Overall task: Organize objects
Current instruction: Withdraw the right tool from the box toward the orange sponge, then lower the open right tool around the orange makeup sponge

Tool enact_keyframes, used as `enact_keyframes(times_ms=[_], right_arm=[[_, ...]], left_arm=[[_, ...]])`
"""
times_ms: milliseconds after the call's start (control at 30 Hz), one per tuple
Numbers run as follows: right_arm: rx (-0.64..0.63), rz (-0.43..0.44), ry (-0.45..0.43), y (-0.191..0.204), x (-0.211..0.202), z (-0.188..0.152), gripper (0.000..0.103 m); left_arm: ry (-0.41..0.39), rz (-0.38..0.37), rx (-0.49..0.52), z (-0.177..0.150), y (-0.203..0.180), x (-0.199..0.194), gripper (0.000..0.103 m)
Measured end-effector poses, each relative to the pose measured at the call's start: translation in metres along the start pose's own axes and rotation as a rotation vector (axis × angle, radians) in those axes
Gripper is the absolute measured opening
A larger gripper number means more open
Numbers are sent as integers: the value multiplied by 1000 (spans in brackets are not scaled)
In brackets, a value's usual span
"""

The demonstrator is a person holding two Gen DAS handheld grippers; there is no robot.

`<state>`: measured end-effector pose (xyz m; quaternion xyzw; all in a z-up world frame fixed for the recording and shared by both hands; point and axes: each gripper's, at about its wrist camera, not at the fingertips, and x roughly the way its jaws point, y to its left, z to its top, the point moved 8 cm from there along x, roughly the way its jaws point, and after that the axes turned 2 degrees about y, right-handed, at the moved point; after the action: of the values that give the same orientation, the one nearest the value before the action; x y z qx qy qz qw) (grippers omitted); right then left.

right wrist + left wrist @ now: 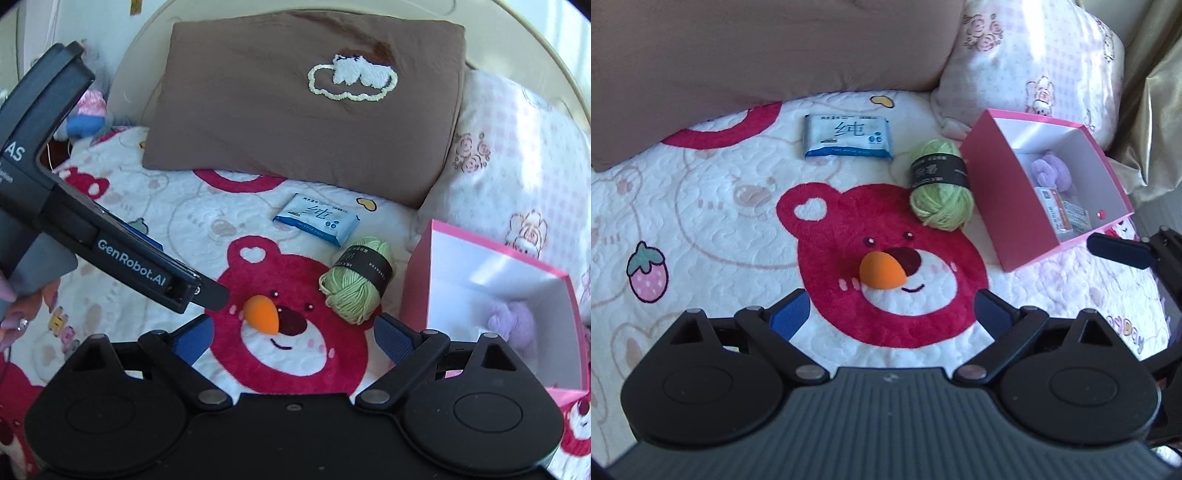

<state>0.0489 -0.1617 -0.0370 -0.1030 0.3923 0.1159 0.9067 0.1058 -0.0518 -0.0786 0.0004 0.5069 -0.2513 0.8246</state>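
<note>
1. Left gripper (892, 312) gapes wide, empty, above the bedspread
2. Right gripper (293, 334) likewise wide, holding nothing
3. Orange teardrop-shaped foam sponge (881, 271) lies on the red bear's nose, near the green yarn ball (940, 184) beside the pink cardboard box (997, 206)

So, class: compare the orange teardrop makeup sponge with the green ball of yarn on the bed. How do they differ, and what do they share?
The orange teardrop makeup sponge is smooth and plain; the green ball of yarn is stranded and wears a black paper band. The sponge looks smaller than the yarn. The sponge lies on the red bear's nose; the yarn lies beside the pink cardboard box. Both lie loose on the quilt, outside the box.
</note>
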Motion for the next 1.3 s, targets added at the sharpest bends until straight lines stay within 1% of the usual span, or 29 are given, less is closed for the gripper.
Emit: enact_keyframes(times_ms=[100, 200, 300, 400, 533, 633, 700, 833, 933, 967, 1100, 1200, 1300], right_arm=[[32, 35, 40, 0, 15, -1, 96], [8, 59, 123, 5, 34, -9, 95], [0, 86, 167, 11, 47, -17, 95], [-5, 108, 175, 17, 55, -20, 95], [-1, 140, 148, 24, 62, -18, 95], [33, 178, 110, 27, 66, -16, 96], [62, 207, 107, 29, 69, -17, 96], [91, 265, 148, 35, 78, -22, 102], [74, 318, 221, 43, 84, -30, 102], [65, 306, 235, 44, 87, -33, 102], [39, 248, 233, 41, 93, -38, 102], [46, 220, 191, 37, 97, -34, 102], [22, 184, 167, 36, 105, -32, 102]], left_arm=[[-6, 10, 1, 0, 8, 13, 96], [-13, 6, 3, -1, 13, 24, 96], [-2, -16, 1, -4, 18, 32, 96], [-2, -19, -2, -7, 23, 36, 96], [-19, -8, -4, -10, 33, 37, 96], [-24, -2, -18, -12, 40, 37, 96], [-21, -3, -26, -15, 44, 37, 96], [-12, 5, -35, -18, 49, 39, 96], [-9, 16, -41, -18, 52, 41, 96], [-7, 18, -43, -18, 52, 41, 96], [0, 13, -41, -16, 51, 44, 96], [-9, 7, -35, -14, 48, 47, 96], [-18, -7, -39, -12, 47, 52, 96]])
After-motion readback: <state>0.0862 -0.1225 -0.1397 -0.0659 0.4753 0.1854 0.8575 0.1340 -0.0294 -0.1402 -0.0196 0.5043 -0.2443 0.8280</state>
